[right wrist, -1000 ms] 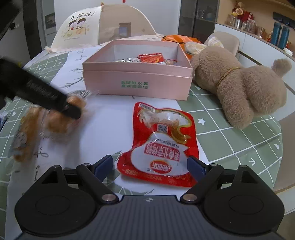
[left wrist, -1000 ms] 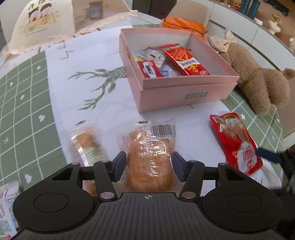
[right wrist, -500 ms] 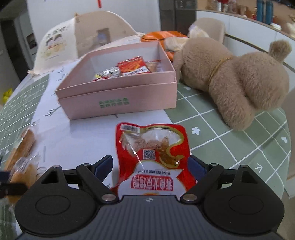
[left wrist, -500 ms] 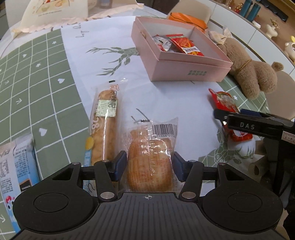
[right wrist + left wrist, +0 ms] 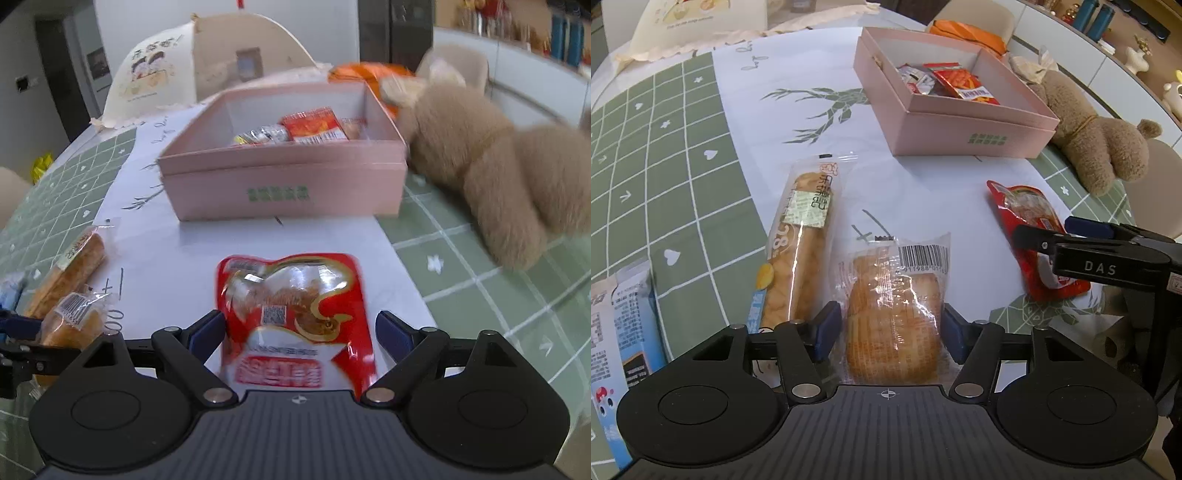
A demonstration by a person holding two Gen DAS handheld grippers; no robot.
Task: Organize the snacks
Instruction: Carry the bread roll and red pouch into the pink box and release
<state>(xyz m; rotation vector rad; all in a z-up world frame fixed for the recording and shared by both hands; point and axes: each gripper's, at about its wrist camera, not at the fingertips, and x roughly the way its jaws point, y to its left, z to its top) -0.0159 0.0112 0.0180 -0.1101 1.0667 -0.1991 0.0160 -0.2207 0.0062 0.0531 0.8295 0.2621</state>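
Observation:
A pink box (image 5: 964, 129) with several snack packets inside stands at the back of the table; it also shows in the right wrist view (image 5: 284, 184). My left gripper (image 5: 892, 328) is shut on a round bread bun in clear wrap (image 5: 894, 314). A long bread stick packet (image 5: 801, 251) lies just left of it. My right gripper (image 5: 301, 330) is open, its fingers on either side of a red snack pouch (image 5: 295, 317) lying on the table. The pouch (image 5: 1030, 229) and right gripper also show in the left wrist view.
A brown plush toy (image 5: 1097, 136) lies right of the box. A blue and white packet (image 5: 617, 325) lies at the left table edge. A mesh food cover (image 5: 199, 62) and an orange bag (image 5: 967, 33) sit behind the box.
My left gripper has pulled back from the box with the bun, so the long bread packet shows fully. My right gripper has moved forward around the red pouch.

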